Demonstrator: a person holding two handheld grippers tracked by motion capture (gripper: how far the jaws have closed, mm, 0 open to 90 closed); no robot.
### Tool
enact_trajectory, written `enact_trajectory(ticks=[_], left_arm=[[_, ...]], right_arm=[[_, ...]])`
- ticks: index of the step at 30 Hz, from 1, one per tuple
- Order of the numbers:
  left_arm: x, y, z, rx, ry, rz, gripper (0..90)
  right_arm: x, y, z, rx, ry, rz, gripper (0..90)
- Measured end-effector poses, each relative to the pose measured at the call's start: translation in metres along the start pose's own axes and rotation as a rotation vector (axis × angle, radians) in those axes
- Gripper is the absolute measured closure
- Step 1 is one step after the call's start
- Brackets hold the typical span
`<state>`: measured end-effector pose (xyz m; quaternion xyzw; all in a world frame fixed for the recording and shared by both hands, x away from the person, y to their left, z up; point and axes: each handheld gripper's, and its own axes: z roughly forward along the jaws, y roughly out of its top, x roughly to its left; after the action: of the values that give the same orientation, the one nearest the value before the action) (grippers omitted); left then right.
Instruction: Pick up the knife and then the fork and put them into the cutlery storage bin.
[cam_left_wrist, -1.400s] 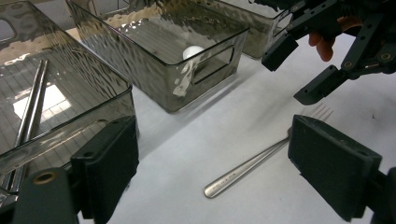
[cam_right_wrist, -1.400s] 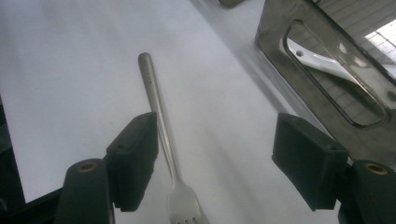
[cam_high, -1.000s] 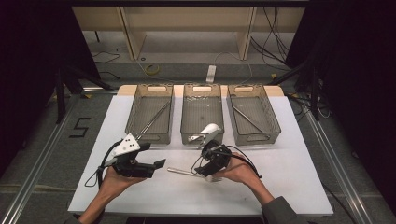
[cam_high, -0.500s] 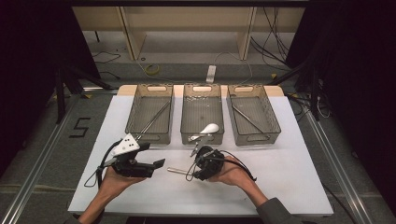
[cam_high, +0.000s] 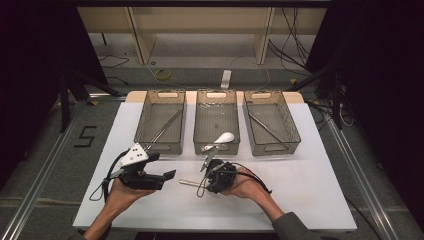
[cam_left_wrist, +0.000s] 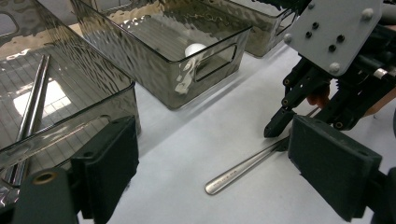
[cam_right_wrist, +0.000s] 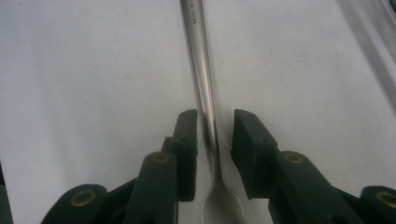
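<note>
Between the closing jaws of the right hand-held gripper (cam_right_wrist: 215, 154) — a steel utensil handle (cam_right_wrist: 201, 70) — flat on the table.

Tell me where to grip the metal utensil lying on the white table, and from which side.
Grip the utensil on its slim handle neck, just above where it widens. Come straight down from above, the right gripper straddling it: it lies flat, and only the narrow shaft fits between the jaws.

Right gripper (cam_right_wrist: 215, 140) low over white table (cam_right_wrist: 84, 70), jaws just been closing. Between them a metal utensil handle (cam_right_wrist: 200, 60), lying flat, running straight away to top edge. Left pad approx. touching handle, right pad w/ small gap. Handle widening near bottom edge, between the jaws. Top right corner: blurred grey edge, cannot tell what.
</note>
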<state>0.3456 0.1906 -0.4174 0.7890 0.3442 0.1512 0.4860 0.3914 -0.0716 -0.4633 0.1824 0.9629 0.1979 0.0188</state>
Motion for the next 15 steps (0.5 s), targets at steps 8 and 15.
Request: enact_trajectory(ticks=[8, 15], left_arm=[[0.0001, -0.0002, 0.0001, 0.004, 0.003, -0.001, 15.7], [0.0003, -0.0002, 0.0, 0.006, 0.004, -0.001, 15.7]], right_arm=[[0.0017, 0.0006, 0.0018, 0.012, -0.017, -0.013, 77.7], [0.0041, 0.0028, 0.0025, 0.033, -0.024, -0.038, 81.8]])
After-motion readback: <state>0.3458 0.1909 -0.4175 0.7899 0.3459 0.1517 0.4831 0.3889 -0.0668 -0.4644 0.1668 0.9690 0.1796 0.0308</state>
